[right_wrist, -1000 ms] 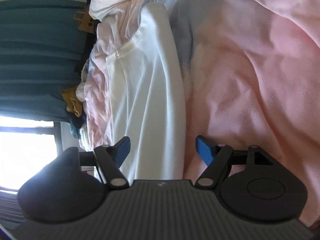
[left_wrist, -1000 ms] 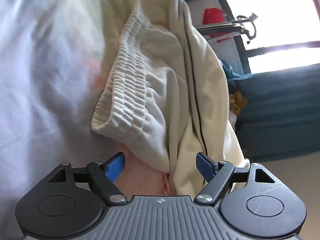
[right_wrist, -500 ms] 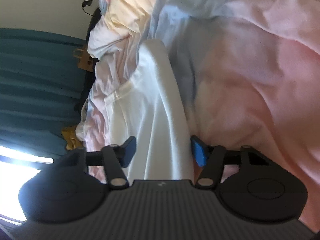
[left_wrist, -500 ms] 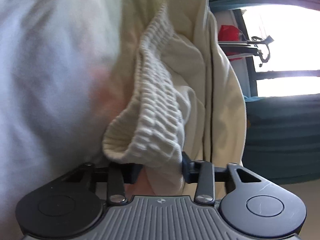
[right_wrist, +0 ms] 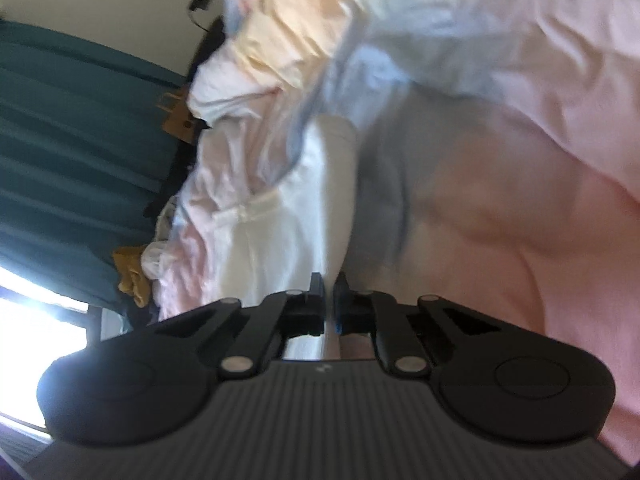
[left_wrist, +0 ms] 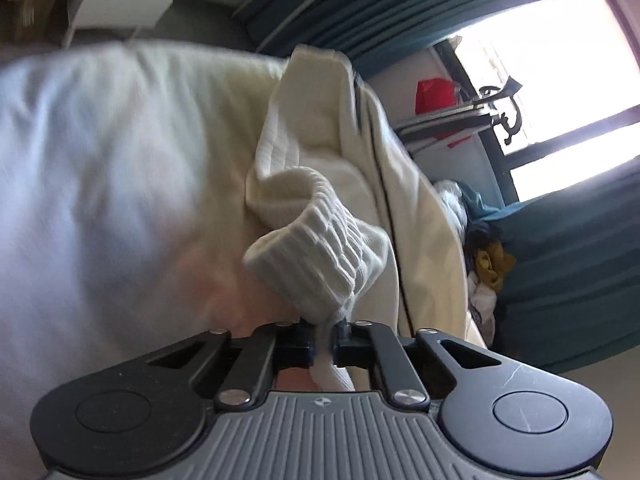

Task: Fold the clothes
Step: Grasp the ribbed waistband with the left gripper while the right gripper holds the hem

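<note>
Cream ribbed-knit trousers (left_wrist: 320, 240) with elastic waistband: soft, light, floppy, so we grip at edges. Left gripper (left_wrist: 323, 338) pinched tight on the waistband, garment draped over the pale blue-pink bedsheet (left_wrist: 100, 200). Right gripper (right_wrist: 329, 304) nearly closed on the white leg fabric (right_wrist: 280, 248). Crumpled pastel bedding (right_wrist: 500, 100) bunches alongside and could snag the fold.

Left gripper (left_wrist: 325, 340): fingers closed on the ribbed waistband (left_wrist: 316, 256) of the cream garment (left_wrist: 360, 184), which fills the path at 12 o'clock. Bedding (left_wrist: 100, 184) blocks 9 to 11 o'clock. Open air lies at 2 to 3 o'clock toward the teal curtain (left_wrist: 568, 280). Right gripper (right_wrist: 329, 300): white fabric (right_wrist: 304, 216) occupies 12 o'clock; pink bedding (right_wrist: 500, 208) rises at 1 to 3 o'clock.
</note>
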### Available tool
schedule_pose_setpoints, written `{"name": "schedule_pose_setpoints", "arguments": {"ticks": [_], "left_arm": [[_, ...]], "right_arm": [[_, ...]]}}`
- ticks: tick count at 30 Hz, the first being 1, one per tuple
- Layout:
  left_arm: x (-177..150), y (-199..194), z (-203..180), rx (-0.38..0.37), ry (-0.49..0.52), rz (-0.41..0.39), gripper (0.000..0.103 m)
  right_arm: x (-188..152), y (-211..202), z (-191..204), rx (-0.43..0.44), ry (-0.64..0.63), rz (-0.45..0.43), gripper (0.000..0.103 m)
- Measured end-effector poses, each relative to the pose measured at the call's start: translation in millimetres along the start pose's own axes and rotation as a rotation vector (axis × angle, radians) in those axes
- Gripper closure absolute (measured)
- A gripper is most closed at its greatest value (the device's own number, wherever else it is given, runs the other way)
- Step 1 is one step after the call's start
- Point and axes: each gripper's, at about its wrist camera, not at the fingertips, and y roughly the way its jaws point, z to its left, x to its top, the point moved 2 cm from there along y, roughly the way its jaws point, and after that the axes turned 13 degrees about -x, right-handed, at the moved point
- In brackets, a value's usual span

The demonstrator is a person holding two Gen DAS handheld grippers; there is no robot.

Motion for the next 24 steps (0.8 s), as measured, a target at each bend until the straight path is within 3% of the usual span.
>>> {"name": "schedule_pose_setpoints", "arguments": {"ticks": [9, 14, 20, 24], "left_arm": [[50, -57, -40, 0.059, 0.107, -0.098, 0.098], [64, -88, -29, 0.123, 0.073, -0.100, 0.098], [70, -107, 13, 0.231, 0.011, -0.058, 0.097], [70, -108, 30, 0.223, -0.039, -0.036, 0.096]], "right_arm": [[11, -16, 8, 0.042, -0.025, -0.085, 0.097], [17, -33, 1, 0.015, 0.007, -0.175, 0.097], [22, -18, -34, -0.127, 0.147, -0.092, 0.097], [19, -13, -36, -0.154, 0.142, -0.073, 0.097]]}}
